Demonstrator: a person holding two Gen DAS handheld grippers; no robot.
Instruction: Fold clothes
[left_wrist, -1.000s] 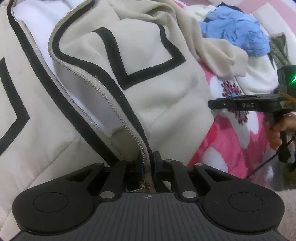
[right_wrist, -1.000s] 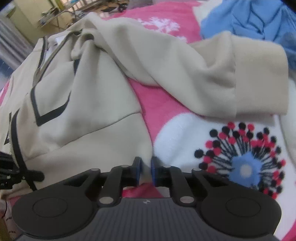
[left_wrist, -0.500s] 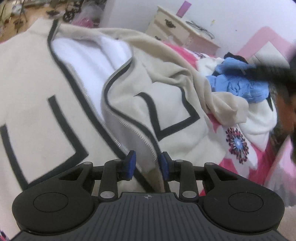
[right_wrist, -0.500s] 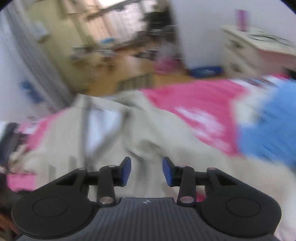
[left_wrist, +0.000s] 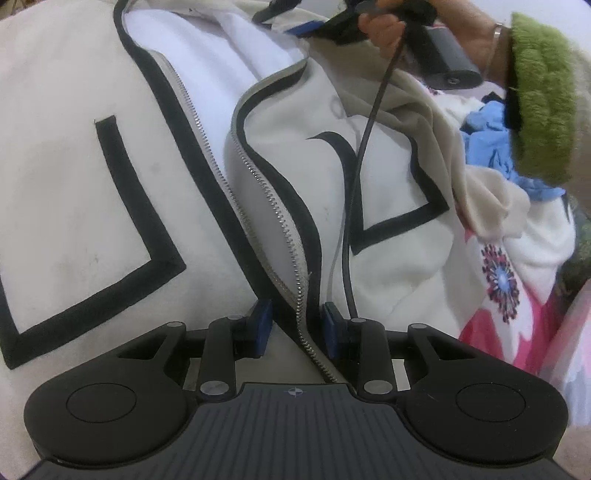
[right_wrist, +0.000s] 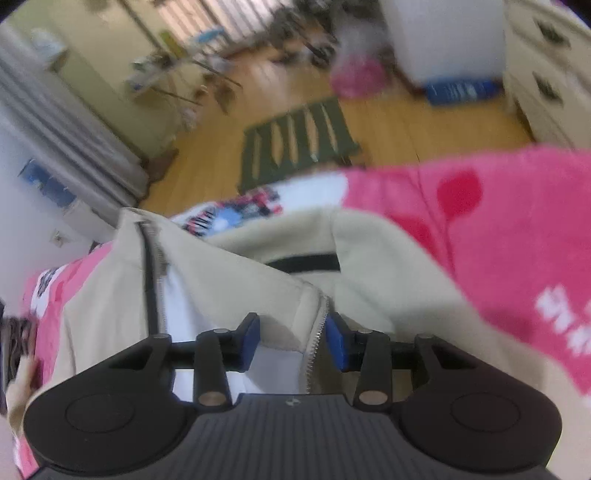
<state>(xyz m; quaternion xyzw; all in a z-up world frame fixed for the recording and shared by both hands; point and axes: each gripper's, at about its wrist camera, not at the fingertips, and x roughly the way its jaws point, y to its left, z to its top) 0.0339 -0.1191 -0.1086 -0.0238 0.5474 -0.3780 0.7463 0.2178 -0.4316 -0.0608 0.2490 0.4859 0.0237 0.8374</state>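
Cream jacket (left_wrist: 110, 192) with black trim.
Pink, white flowered blanket (left_wrist: 517, 295); blue garment (left_wrist: 484, 140); green fuzzy sleeve (left_wrist: 543, 99).

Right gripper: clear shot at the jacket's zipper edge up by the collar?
Probably yes. The right gripper has its jaws apart astride the zipper edge of the jacket, with nothing between; the jaws have just been closing.

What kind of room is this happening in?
Most likely a bedroom at home: a cream zip jacket lies on a pink flowered blanket, and beyond it are a white chest of drawers and a wooden floor.
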